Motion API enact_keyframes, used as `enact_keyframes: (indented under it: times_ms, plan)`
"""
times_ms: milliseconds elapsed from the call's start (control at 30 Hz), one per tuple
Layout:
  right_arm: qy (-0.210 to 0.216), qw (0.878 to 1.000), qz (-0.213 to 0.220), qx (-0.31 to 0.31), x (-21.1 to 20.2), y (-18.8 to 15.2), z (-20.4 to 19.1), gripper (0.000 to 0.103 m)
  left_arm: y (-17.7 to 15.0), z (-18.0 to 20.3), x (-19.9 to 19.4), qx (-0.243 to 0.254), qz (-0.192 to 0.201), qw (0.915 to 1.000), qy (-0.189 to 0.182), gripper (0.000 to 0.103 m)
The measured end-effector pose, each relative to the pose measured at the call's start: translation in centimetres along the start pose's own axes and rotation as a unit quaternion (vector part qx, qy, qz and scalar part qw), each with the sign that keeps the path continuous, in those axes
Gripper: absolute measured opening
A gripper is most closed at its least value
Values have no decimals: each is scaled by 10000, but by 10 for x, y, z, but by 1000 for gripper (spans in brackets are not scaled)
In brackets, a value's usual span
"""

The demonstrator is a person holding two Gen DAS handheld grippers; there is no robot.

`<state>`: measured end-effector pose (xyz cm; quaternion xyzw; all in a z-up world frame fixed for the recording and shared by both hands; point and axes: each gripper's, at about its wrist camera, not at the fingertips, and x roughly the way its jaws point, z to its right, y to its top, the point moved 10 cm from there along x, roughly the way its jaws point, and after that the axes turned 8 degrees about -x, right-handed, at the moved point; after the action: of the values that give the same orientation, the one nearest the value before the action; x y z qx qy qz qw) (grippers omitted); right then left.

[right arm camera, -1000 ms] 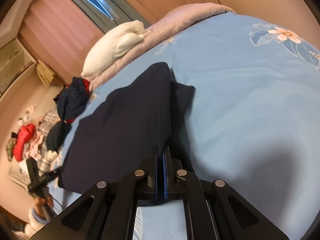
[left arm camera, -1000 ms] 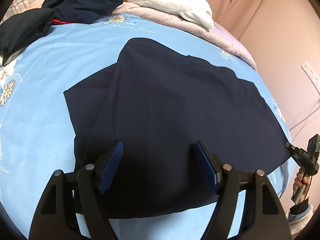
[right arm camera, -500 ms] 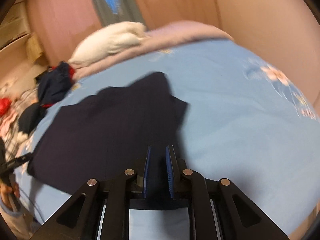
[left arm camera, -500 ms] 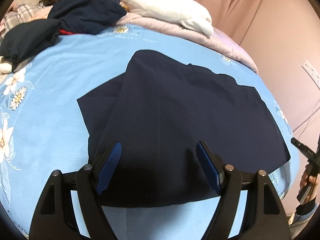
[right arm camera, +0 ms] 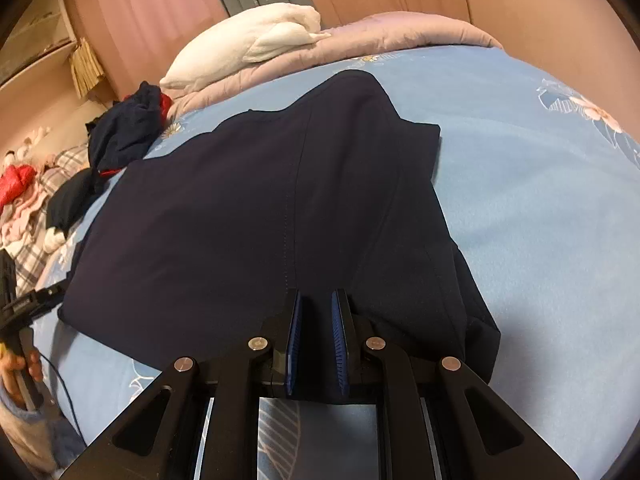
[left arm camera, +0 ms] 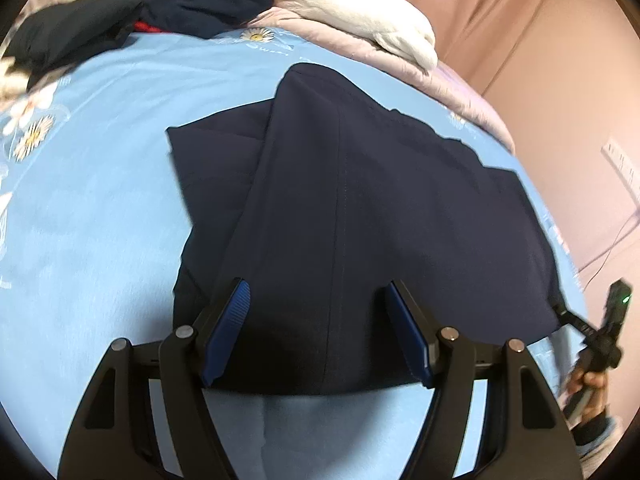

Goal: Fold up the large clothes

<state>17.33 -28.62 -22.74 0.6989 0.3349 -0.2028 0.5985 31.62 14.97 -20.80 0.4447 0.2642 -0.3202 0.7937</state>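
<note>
Pink curtains [right arm camera: 168, 12] are hanging behind a bed [left arm camera: 100, 208] where a folded navy garment [left arm camera: 360, 200] is lying flat near its middle. Over its near edge, the left gripper [left arm camera: 318, 332] is closing, still spread wide, while the right gripper [right arm camera: 316, 340] is hovering slightly parted, grasping nothing.

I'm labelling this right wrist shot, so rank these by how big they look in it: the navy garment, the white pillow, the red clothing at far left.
1. navy garment, by far the largest, though it lies nearest the camera
2. white pillow
3. red clothing, smallest, partly cut off at the picture's edge
</note>
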Motion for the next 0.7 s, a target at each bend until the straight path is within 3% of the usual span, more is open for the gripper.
enact_keyframes:
  times_ms: [100,167,267,333,400,467,700]
  plan:
    - [84,9997,58,236,-16,5,-10,20,-2,-9,-22,-470,148,9985,-248,79]
    - [209,9990,264,296,-27,6,-19,40,-3,-22,-39,-799,314,9953,-449,82]
    - [479,9970,477,366,-35,3,-36,46,-6,-45,-48,-1289,341,9897,-518,82]
    - [815,9945,445,488,-29,1,-51,46,-9,-61,-44,-1811,248,9804,-730,82]
    - [1056,9922,396,531,-22,3,-62,46,-12,-70,-40,-2335,177,9657,-1121,82]
    - [1136,9920,343,428,-15,7,-77,46,-9,-71,-39,-2470,204,9603,-1285,82]
    - [1343,9906,256,47,-4,19,-112,46,18,-65,-15,-2169,-30,9675,-1298,83]
